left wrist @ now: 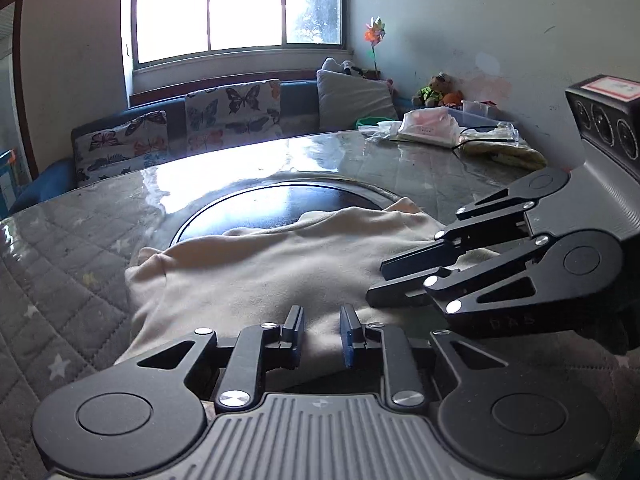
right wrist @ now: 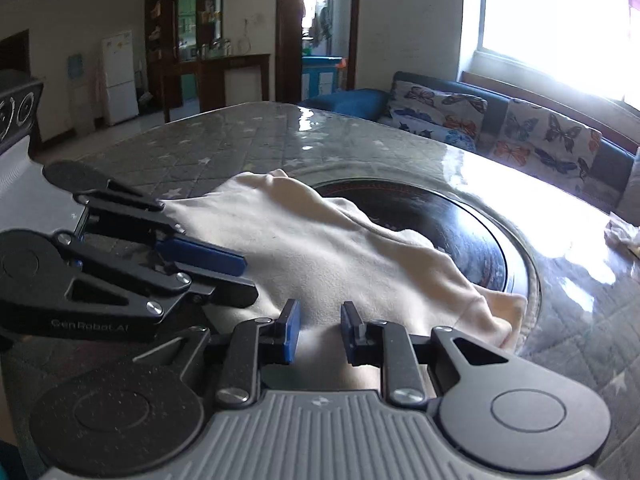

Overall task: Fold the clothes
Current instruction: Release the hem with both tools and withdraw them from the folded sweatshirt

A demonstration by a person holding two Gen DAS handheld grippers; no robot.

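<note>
The cream garment (left wrist: 256, 264) lies on the table (left wrist: 60, 248) just ahead of both grippers, its far edge draped over the dark round plate (left wrist: 256, 204). The left gripper (left wrist: 320, 330) and the right gripper (right wrist: 320, 330) are both narrow, with cloth between the fingers — whether pinched, I cannot tell. A loose hold could slip, and the garment would slump over the plate.
</note>
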